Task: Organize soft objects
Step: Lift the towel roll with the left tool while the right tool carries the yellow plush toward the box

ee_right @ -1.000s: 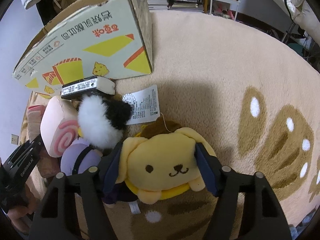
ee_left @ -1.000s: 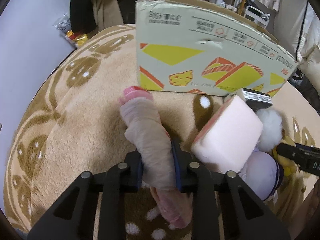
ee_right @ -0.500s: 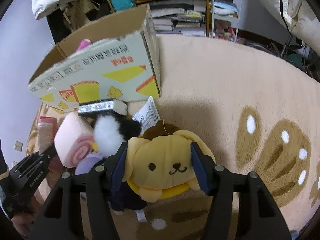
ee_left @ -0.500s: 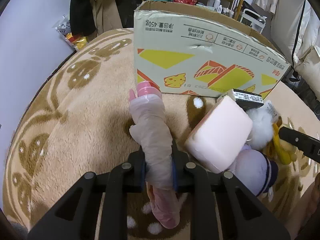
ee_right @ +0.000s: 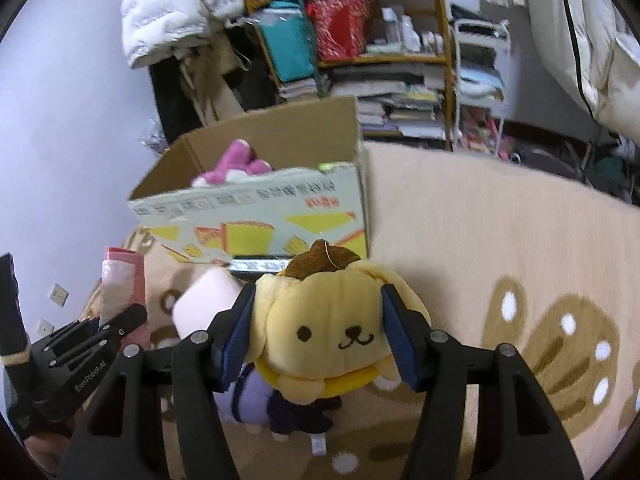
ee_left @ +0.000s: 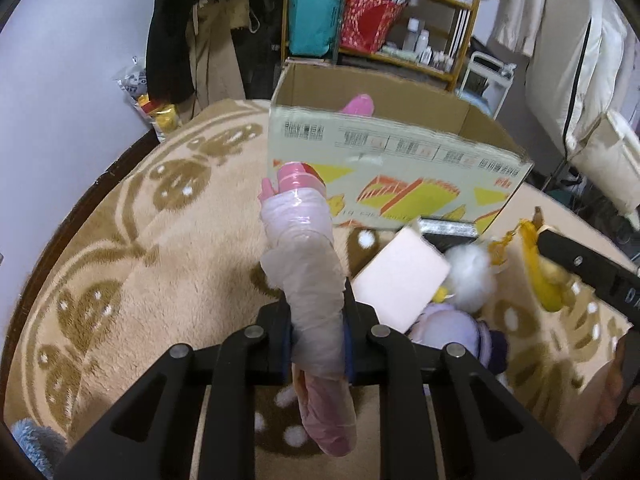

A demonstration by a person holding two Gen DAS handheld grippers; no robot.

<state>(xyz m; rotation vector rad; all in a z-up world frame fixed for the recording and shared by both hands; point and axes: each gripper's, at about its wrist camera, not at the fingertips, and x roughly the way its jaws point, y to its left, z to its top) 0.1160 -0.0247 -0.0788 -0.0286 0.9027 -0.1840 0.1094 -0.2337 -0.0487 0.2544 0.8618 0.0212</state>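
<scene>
You have a long pink plush toy wrapped in clear plastic [ee_left: 310,280] standing upright off the rug, and a yellow dog plush [ee_right: 328,328] facing you, also lifted. A pink swirl-roll cushion [ee_left: 400,280], white pompom [ee_left: 468,272] and purple plush [ee_left: 448,328] lie heaped before the open cardboard box [ee_left: 384,160], which holds a pink toy [ee_right: 236,164].

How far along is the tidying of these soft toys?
One pink plush already lies in the cardboard box. In hand: the left gripper clamps a plastic-wrapped pink toy, the right gripper a yellow dog plush. Left on the rug: pink block, white pompom, purple plush.
</scene>
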